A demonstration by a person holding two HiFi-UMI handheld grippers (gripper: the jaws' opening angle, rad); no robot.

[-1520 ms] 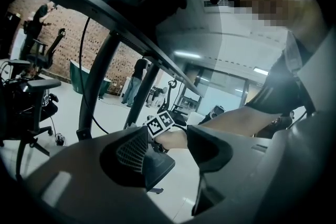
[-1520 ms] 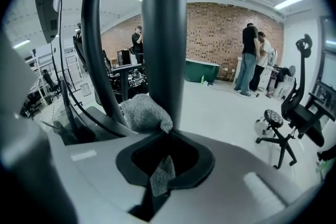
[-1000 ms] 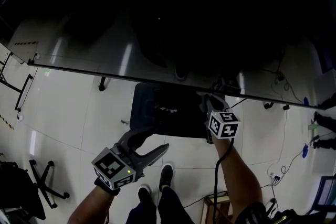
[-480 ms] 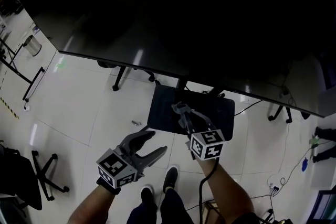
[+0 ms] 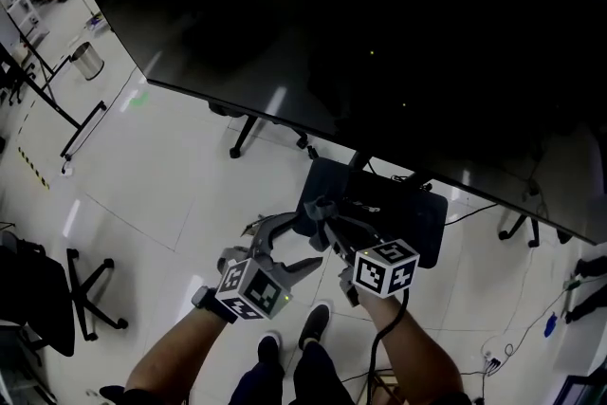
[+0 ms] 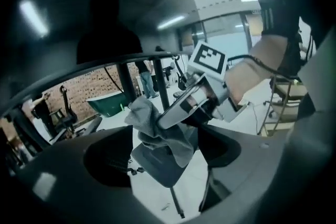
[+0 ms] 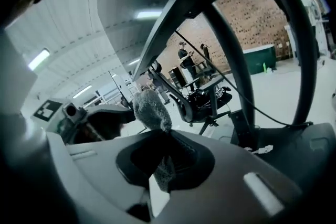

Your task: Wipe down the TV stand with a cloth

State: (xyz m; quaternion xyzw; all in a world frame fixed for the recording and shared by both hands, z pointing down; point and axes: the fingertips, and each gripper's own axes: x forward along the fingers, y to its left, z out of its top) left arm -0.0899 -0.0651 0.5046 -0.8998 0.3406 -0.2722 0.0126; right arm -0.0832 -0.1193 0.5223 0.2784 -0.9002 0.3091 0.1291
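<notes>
The right claw [image 5: 321, 210] clamps the grey cloth [image 7: 152, 107]; the left claw [image 5: 305, 240] has just opened wide, gripping nothing.

Count from the head view:
- 2 grippers: left gripper [image 5: 287, 244], right gripper [image 5: 322, 211].
- 2 marker cubes, 1 per gripper: left cube [image 5: 251, 287], right cube [image 5: 386, 267].
- 1 cloth [image 6: 157, 131].
- 1 TV screen [image 5: 379, 43], filling 12 to 3 o'clock.
- 1 TV stand base plate [image 5: 422, 223].
- 2 wheeled legs [image 5: 247, 136] under the screen edge, 1 at 9 o'clock and 1 at 4 o'clock.
- 1 bin [image 5: 87, 60] at 10 o'clock.
- 1 office chair base [image 5: 85, 303] at 8 o'clock.
- 2 shoes [image 5: 316, 322] at 6 o'clock.

Right gripper view adds:
- 2 people [image 7: 184, 57] at 12 o'clock.
- 1 green container [image 7: 260, 63] at 2 o'clock.
- 1 office chair [image 7: 202, 99] near centre.
</notes>
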